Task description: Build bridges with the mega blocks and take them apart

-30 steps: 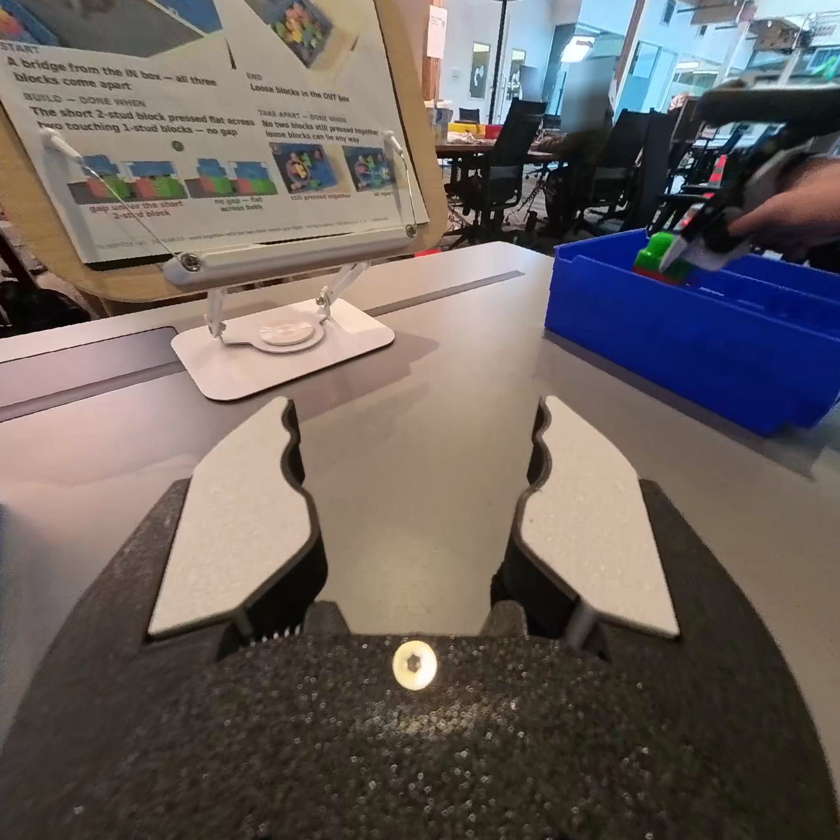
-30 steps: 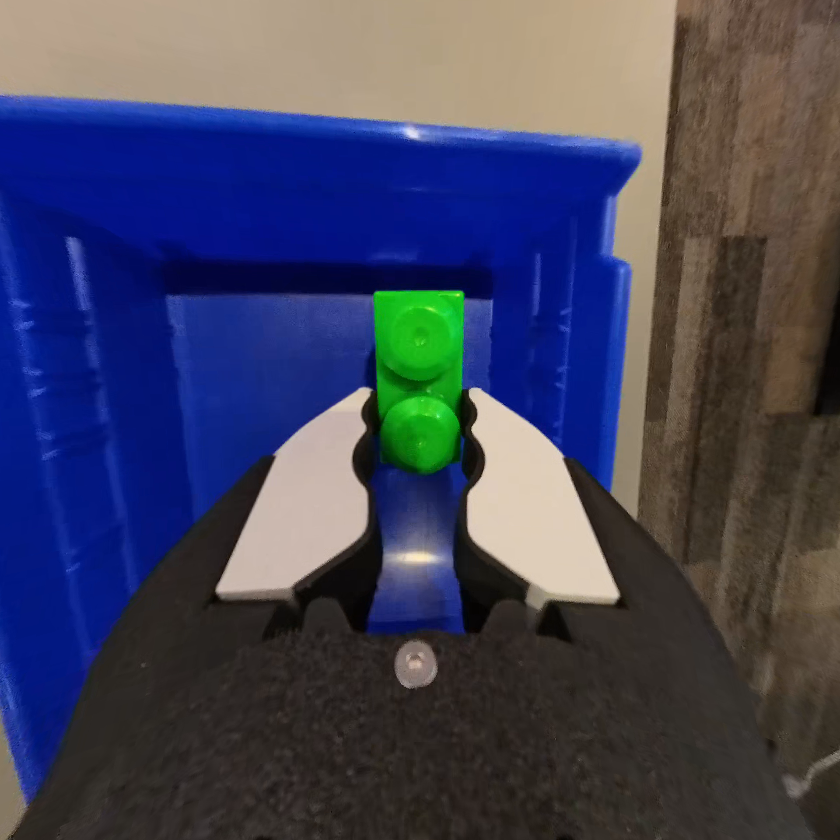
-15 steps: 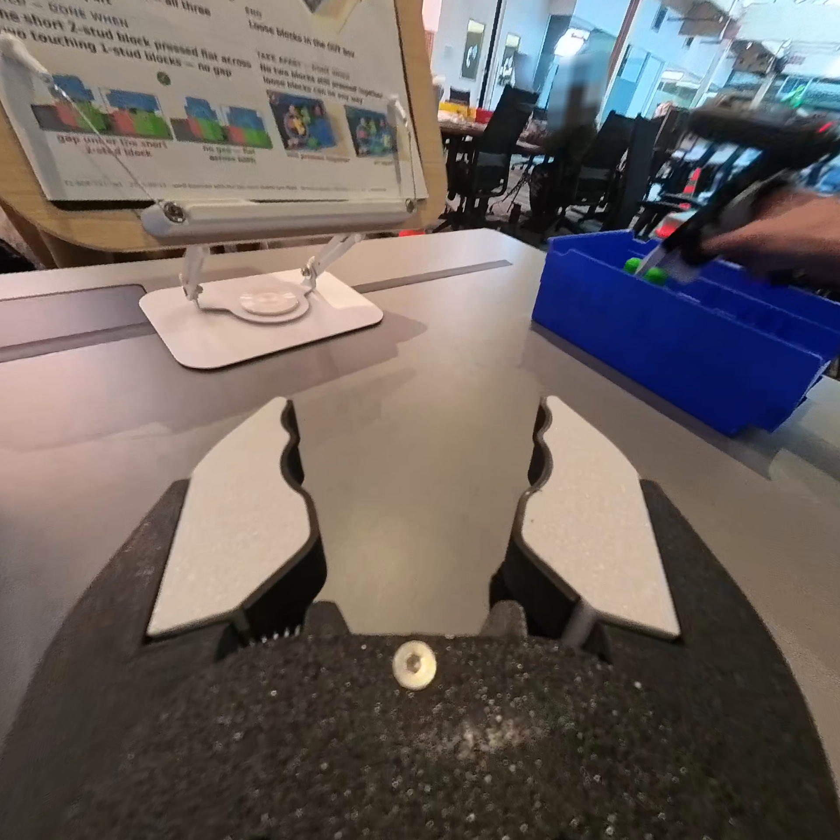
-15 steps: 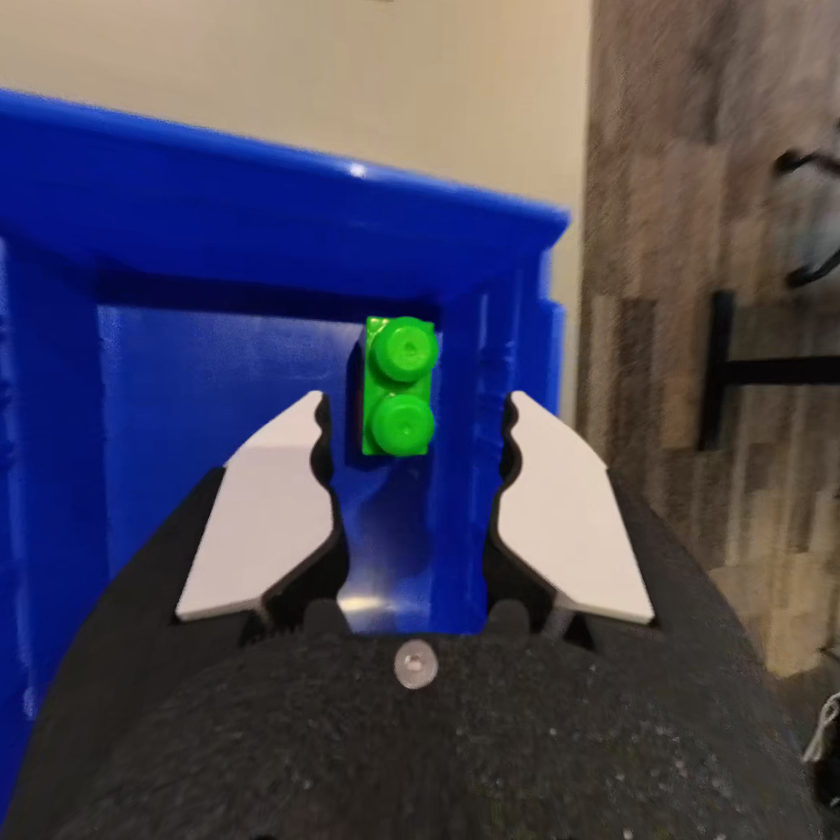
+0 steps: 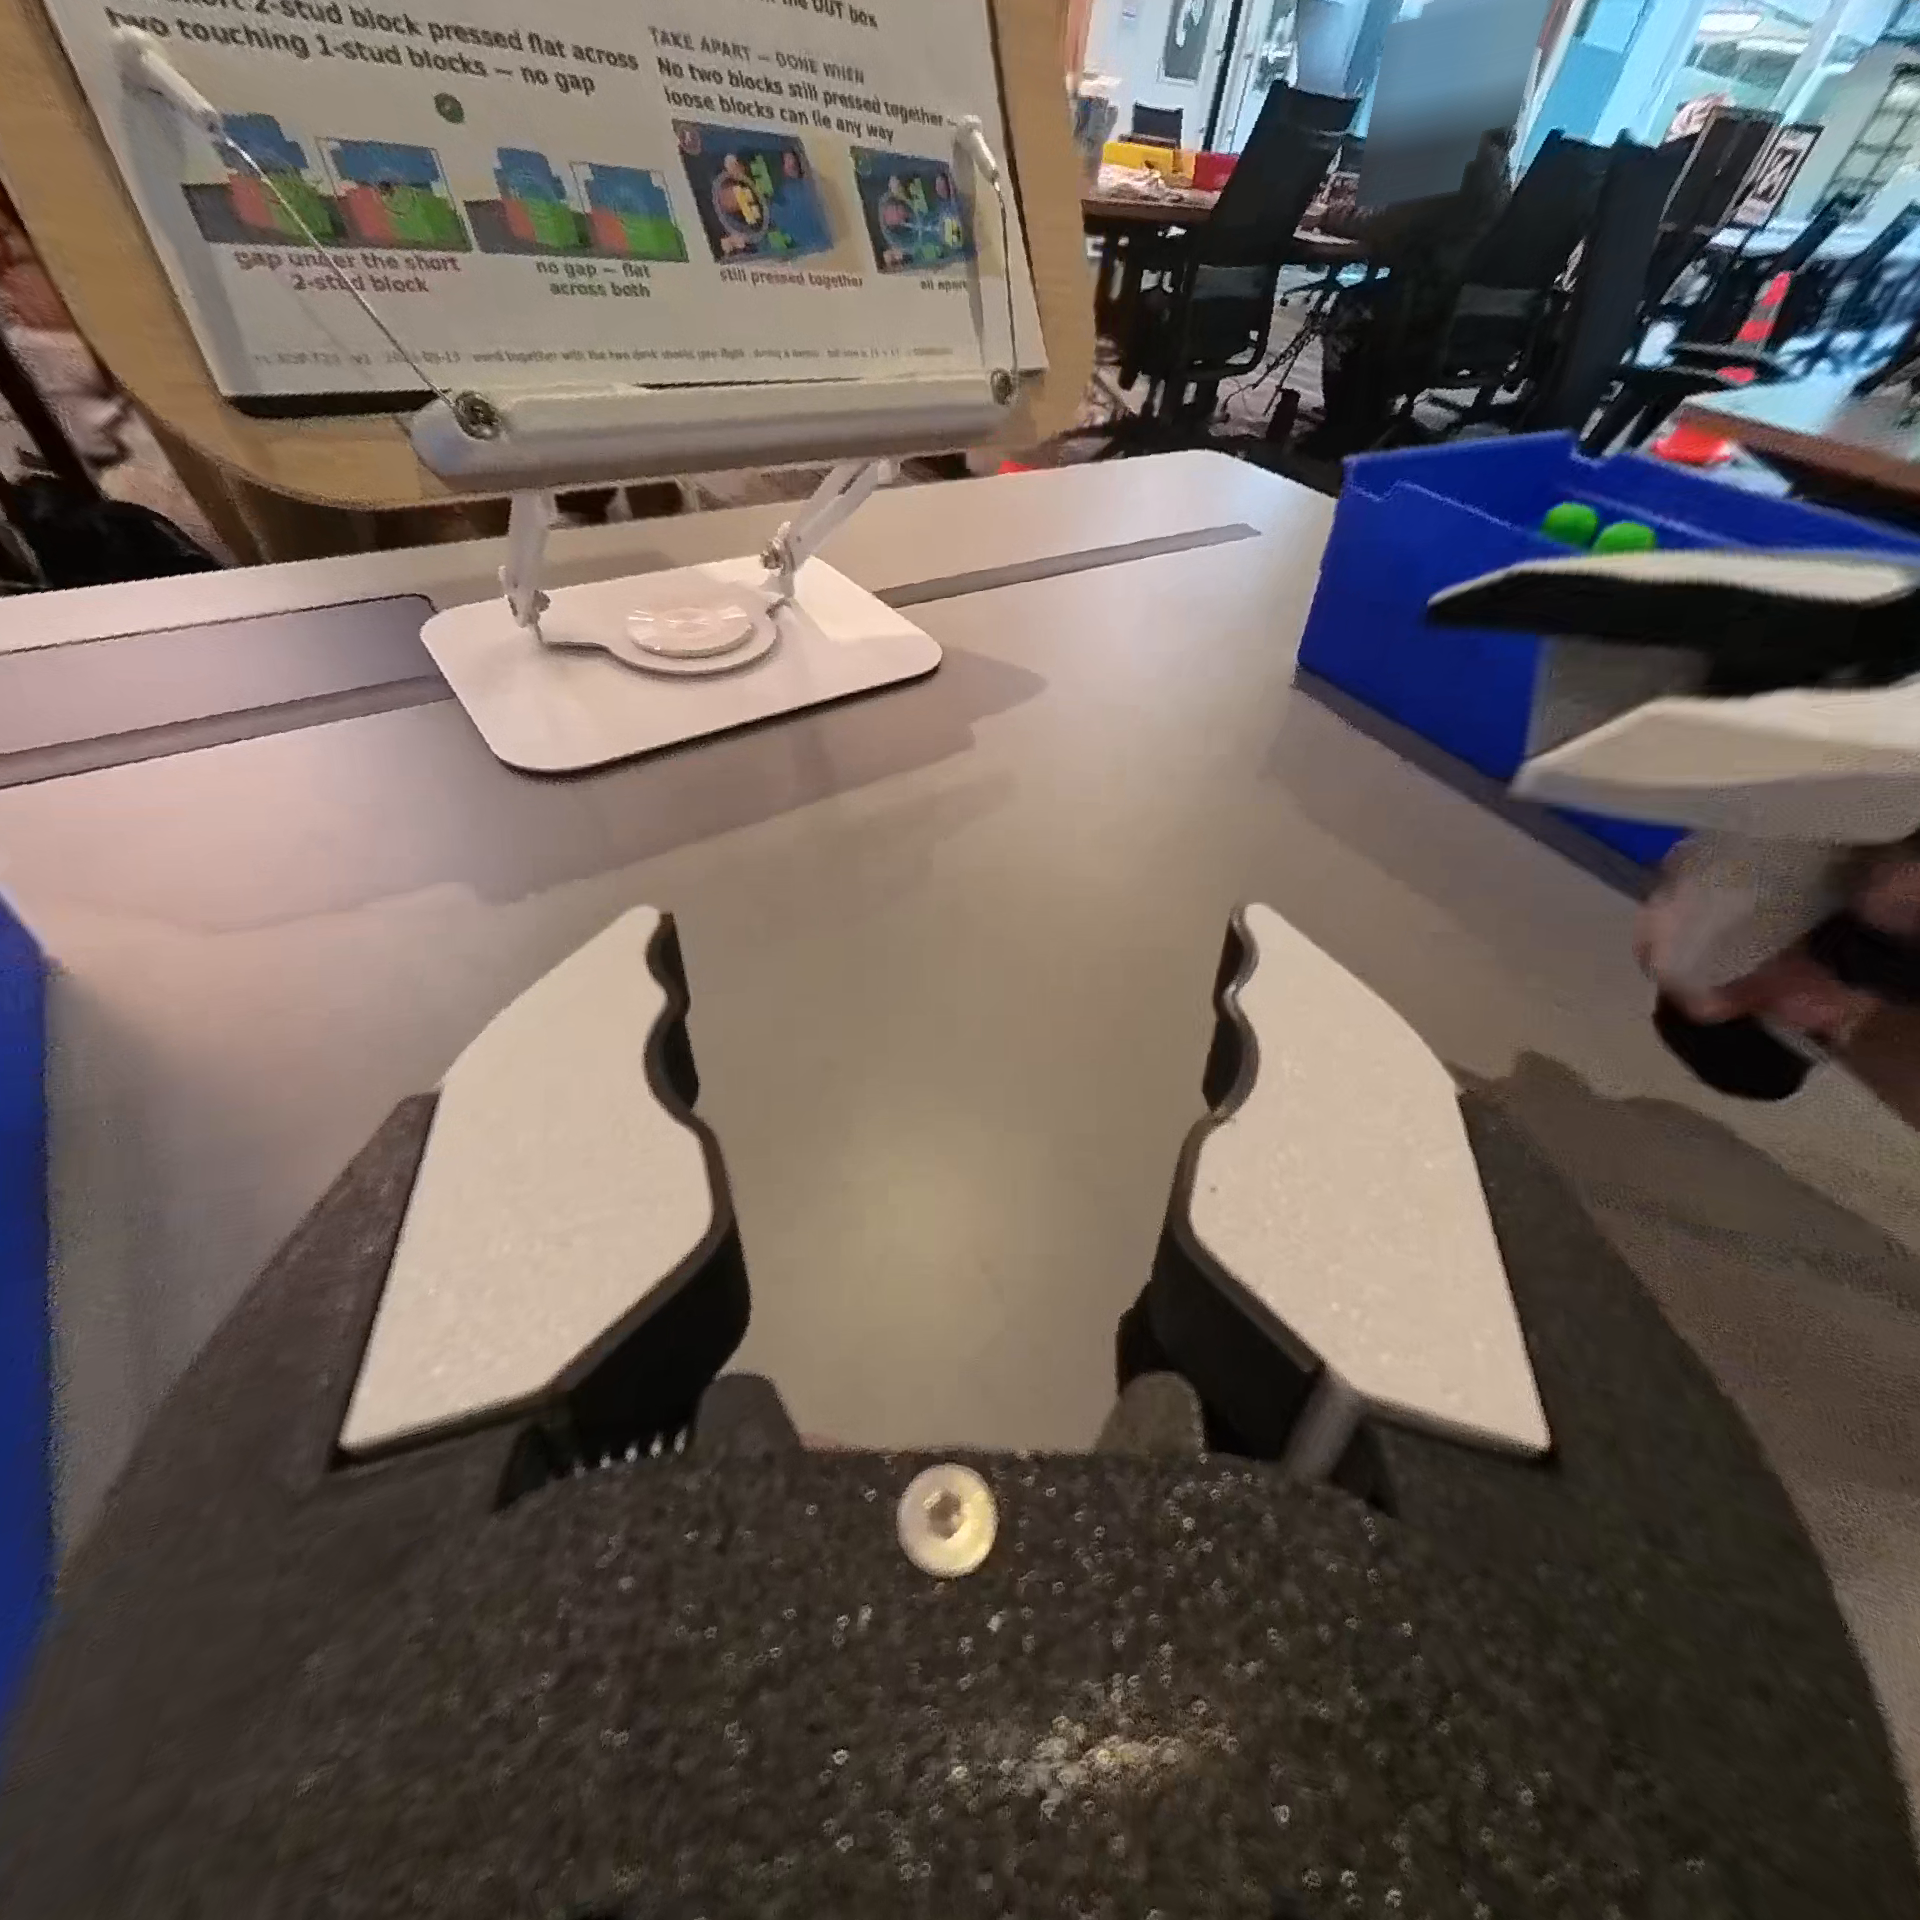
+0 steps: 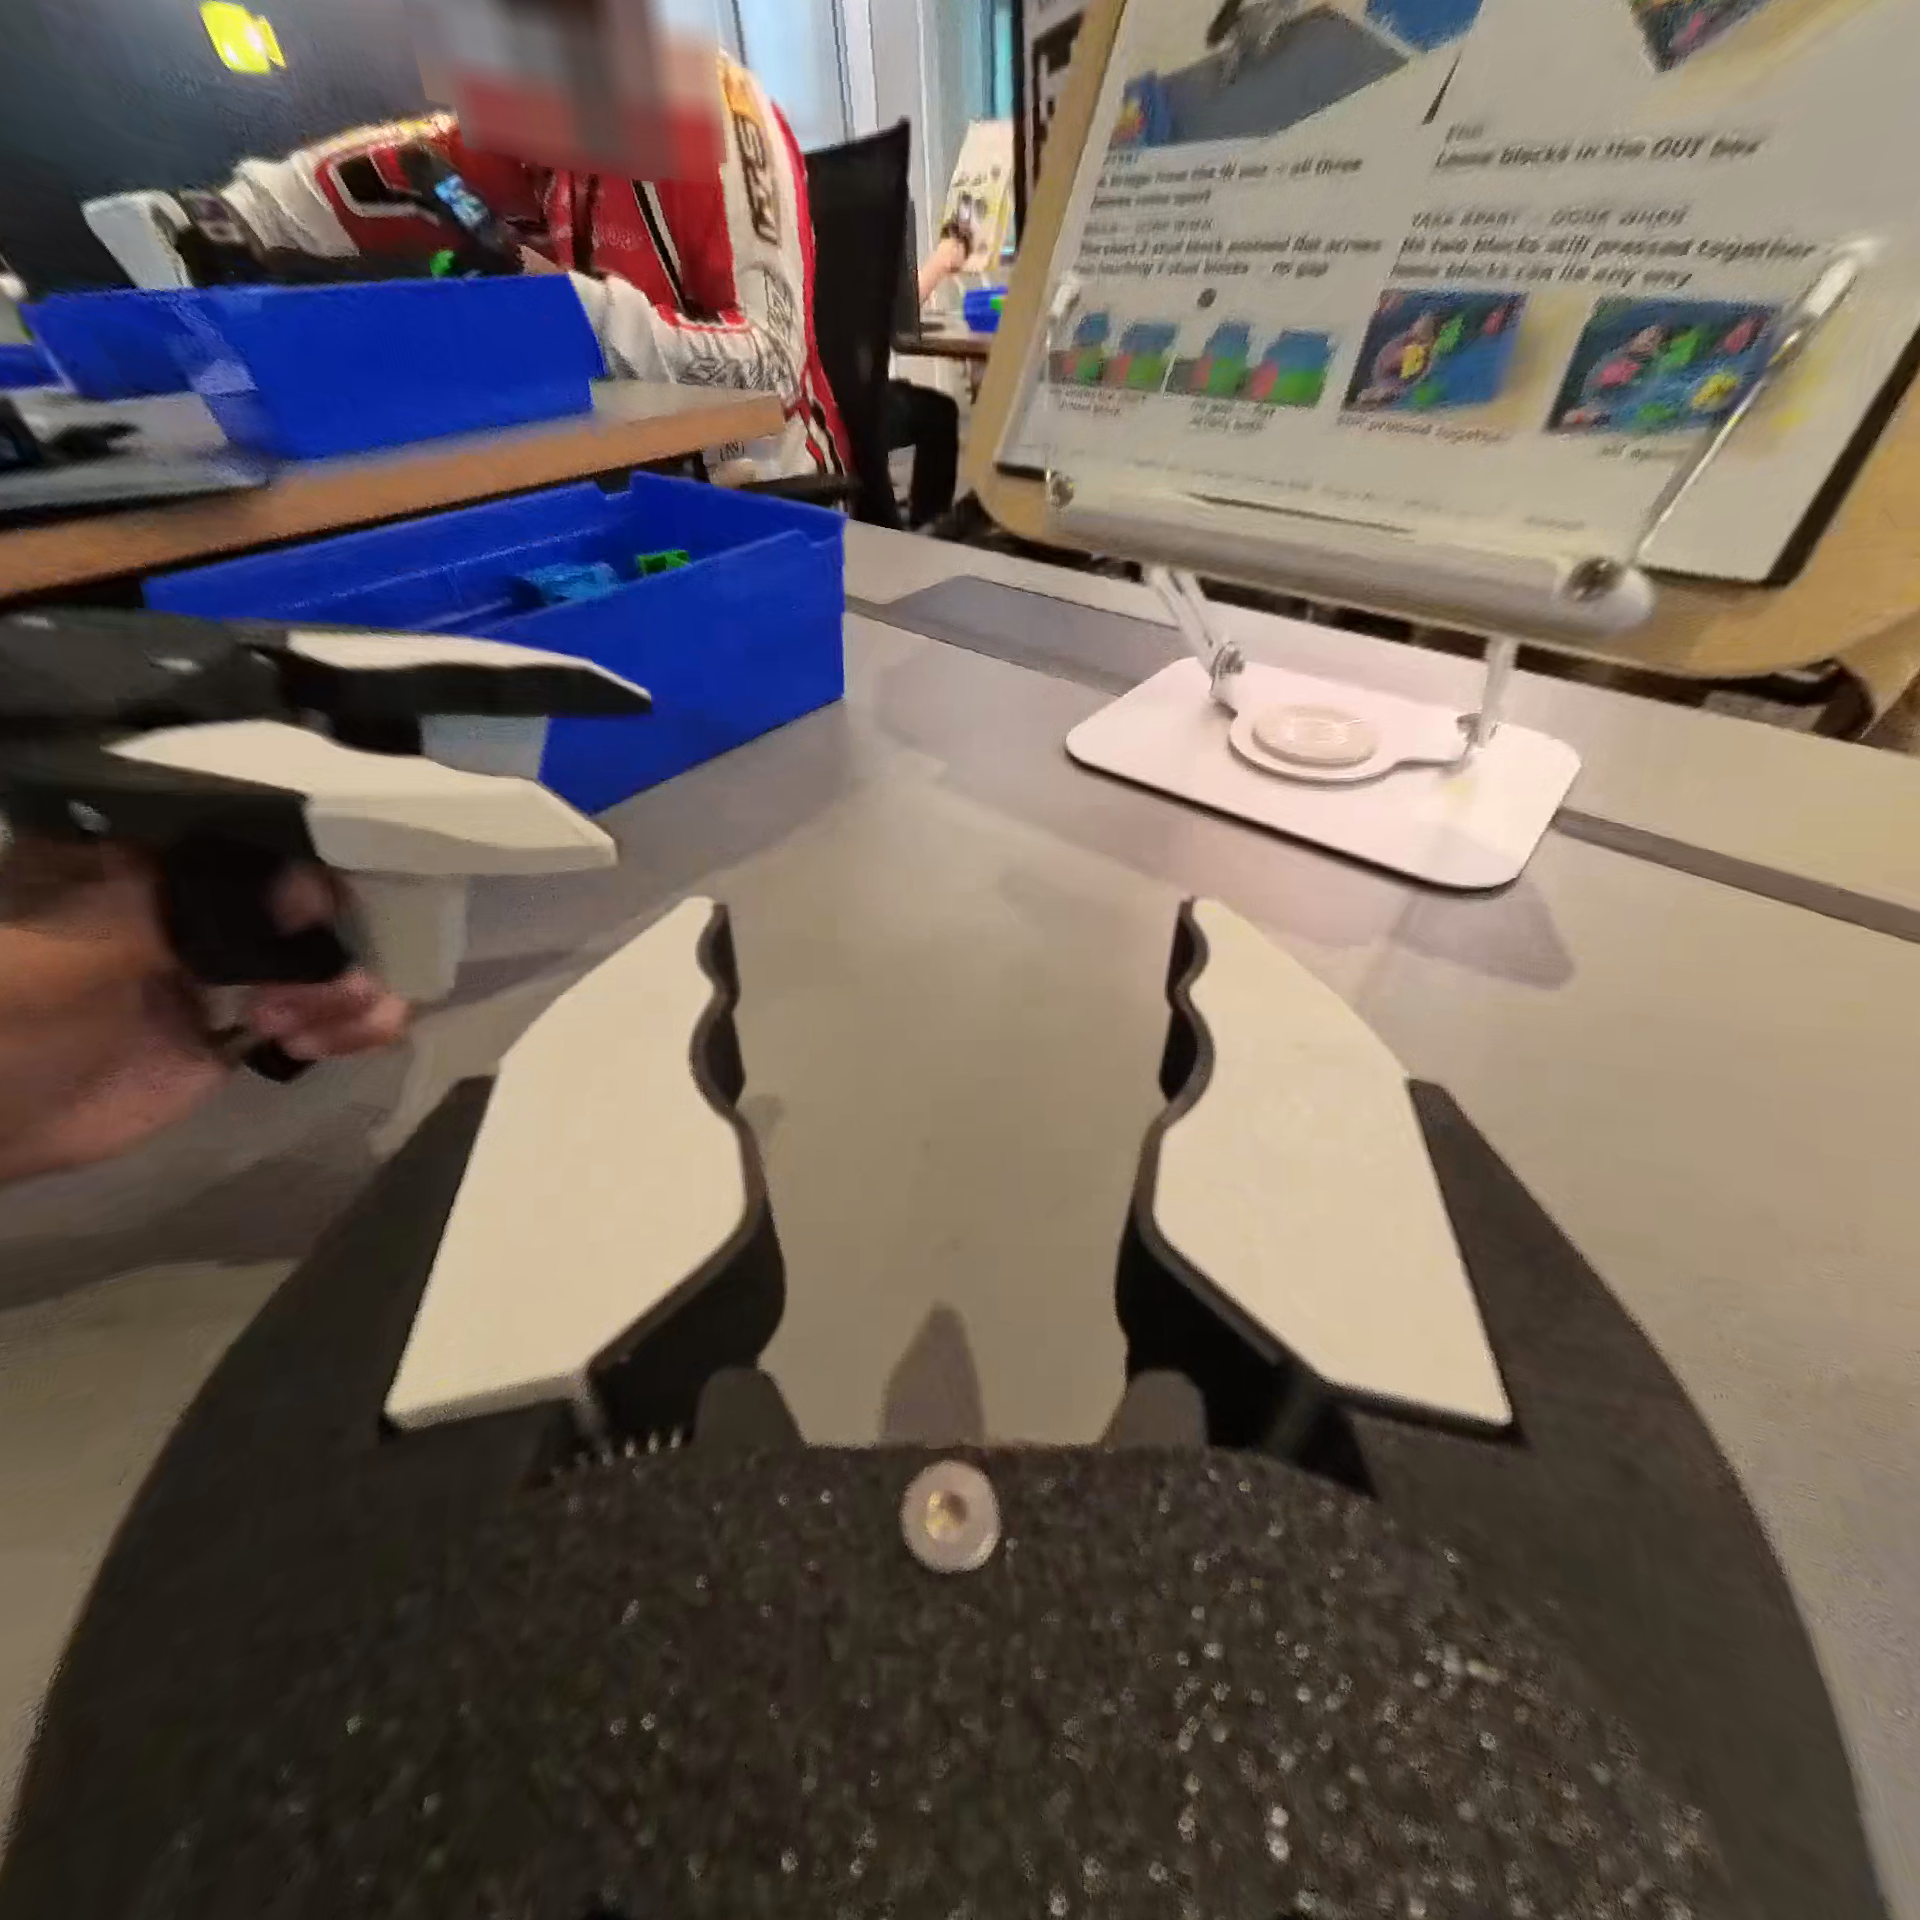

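Both claws share one scheme — the left claw (image 5: 951,966) and the right claw (image 6: 951,961) have pale grey-white fingers edged in black on speckled black bodies. The counter (image 5: 935,852) is plain matte grey with a darker grey strip. The right bin (image 5: 1455,623) is solid bright blue, holding a vivid green block (image 5: 1600,530). The left bin (image 6: 675,644) is the same blue — inside it, a light blue block (image 6: 566,582) and a green one (image 6: 663,561). The stand base (image 6: 1330,779) is white.

Our left claw (image 5: 951,997) hangs over the bare grey tabletop (image 5: 935,831), fingers spread wide with nothing between them. At the far edge stands a white instruction stand (image 5: 681,665). Toward the right edge sits a blue bin (image 5: 1455,623) holding a green block (image 5: 1595,530); our right claw (image 5: 1486,686), also agape, crosses before it.
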{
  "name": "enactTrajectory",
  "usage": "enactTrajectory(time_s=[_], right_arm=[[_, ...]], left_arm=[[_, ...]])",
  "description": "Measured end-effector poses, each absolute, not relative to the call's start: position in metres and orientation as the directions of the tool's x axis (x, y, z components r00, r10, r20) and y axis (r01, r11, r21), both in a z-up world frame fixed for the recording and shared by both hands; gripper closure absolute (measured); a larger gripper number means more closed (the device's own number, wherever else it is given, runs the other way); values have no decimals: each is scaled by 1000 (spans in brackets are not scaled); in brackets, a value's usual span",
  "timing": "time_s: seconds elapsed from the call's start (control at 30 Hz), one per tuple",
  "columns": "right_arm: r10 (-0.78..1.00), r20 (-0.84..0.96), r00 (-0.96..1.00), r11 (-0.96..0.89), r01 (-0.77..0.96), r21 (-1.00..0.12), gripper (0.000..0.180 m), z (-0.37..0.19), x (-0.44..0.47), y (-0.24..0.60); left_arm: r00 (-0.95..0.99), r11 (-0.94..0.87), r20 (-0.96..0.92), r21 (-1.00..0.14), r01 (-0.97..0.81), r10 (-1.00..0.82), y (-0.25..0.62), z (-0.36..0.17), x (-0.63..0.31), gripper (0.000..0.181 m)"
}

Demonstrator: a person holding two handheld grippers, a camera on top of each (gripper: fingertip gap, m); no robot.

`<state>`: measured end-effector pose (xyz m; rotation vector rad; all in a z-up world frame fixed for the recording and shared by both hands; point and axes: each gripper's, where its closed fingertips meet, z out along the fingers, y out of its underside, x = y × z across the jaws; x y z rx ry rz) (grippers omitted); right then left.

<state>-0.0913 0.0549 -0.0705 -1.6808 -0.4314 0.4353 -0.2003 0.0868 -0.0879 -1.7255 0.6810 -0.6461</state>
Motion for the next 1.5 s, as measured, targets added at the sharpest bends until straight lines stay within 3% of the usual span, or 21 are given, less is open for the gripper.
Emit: enactTrajectory(time_s=[0.17, 0.53, 0.6, 0.73, 0.9, 1.03, 1.2, 1.3, 1.5], right_arm=[[507, 65, 859, -102, 134, -986, 100, -92, -95, 53], [550, 33, 834, -132, 126, -983, 106, -99, -104, 43], [541, 65, 839, -119, 152, -981, 107, -100, -103, 43], [531, 114, 840, -107, 200, -974, 107, -101, -105, 44], [541, 170, 824, -74, 248, -966, 107, -99, -114, 40], [549, 229, 804, -43, 301, -953, 107, -99, -122, 35], [539, 312, 783, -1, 371, -929, 107, -99, -127, 30], [536, 323, 780, 10, 376, -926, 108, -98, -127, 29], [570, 236, 787, -20, 301, -954, 108, -95, -127, 26]], left_arm=[[699, -189, 14, -966, -174, -715, 66, -94, -203, 86], [719, -284, 69, -941, -183, -692, 56, -104, -211, 87], [760, -277, 33, -941, -196, -649, 61, -87, -234, 87], [923, -330, -41, -927, -178, -382, 109, -19, -339, 99], [990, -634, -12, -767, -101, -144, 212, -3, -433, 98], [996, -863, 84, -504, 29, -16, 257, -61, -449, 102], [983, -957, 42, -224, 186, 181, 261, -126, -471, 105], [969, -957, -7, -161, 243, 248, 259, -143, -482, 105], [961, -953, -47, -151, 262, 272, 271, -145, -485, 106]])
